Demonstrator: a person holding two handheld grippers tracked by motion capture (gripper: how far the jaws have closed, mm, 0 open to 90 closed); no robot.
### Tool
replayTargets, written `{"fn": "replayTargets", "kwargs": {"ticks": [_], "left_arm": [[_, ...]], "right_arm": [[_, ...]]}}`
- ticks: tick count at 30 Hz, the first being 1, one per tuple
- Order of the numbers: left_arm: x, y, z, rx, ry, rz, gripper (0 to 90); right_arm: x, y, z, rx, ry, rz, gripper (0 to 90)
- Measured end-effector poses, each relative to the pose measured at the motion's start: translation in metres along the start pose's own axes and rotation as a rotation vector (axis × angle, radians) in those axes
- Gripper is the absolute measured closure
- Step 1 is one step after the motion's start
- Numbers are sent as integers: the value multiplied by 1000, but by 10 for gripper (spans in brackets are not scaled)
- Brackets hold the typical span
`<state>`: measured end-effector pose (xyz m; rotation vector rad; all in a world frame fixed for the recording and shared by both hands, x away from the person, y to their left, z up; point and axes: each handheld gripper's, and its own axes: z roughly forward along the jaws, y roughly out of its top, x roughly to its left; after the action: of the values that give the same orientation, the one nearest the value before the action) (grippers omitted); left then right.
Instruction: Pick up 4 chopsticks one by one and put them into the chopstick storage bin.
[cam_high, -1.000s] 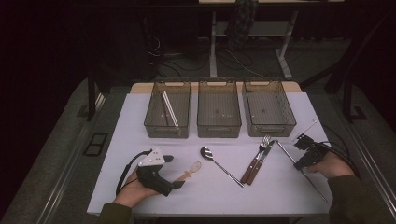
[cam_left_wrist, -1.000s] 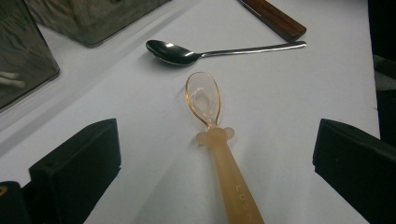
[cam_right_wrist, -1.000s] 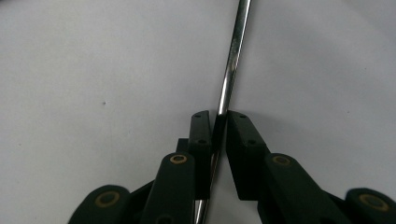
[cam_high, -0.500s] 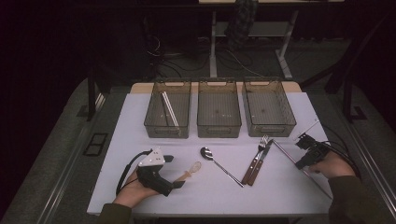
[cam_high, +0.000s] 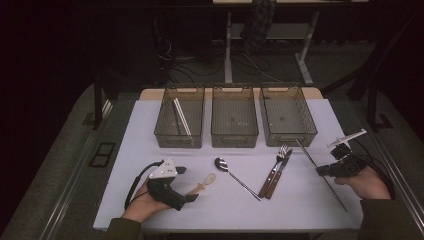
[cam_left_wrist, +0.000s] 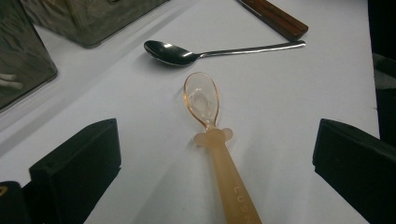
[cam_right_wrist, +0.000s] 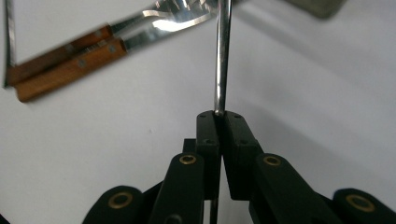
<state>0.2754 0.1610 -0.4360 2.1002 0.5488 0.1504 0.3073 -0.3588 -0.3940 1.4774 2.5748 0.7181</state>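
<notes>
your right gripper (cam_right_wrist: 219, 114) has just been closing and now pinches a long thin silver metal rod (cam_high: 320, 172) at the right of the high view; held near one end, it could swing or slip against the rightmost clear plastic bin (cam_high: 287, 114). your left gripper (cam_left_wrist: 215, 154) stands wide around a translucent orange plastic spoon (cam_left_wrist: 210, 126), marked "lus", the rest cut off.

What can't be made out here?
- Metal rod in the right gripper: far tip cut off by the right gripper view's top edge.
- Plastic spoon: handle end cut off at the left gripper view's bottom edge.
- Left bin contents: too small in the high view.
</notes>
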Motion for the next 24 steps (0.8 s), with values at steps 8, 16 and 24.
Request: {"fn": "replayTargets", "kwargs": {"ticks": [8,16,24], "left_arm": [[0,0,0,0,-1,3,0],[0,0,0,-3,-3,-5,0],[1,0,0,-7,-4,-7,0]], "right_arm": [[7,1,-13,-197,61,-15,854],[18,8,-12,-349,94,-49,854],[31,27,-9,-449,116,-70,854]]}}
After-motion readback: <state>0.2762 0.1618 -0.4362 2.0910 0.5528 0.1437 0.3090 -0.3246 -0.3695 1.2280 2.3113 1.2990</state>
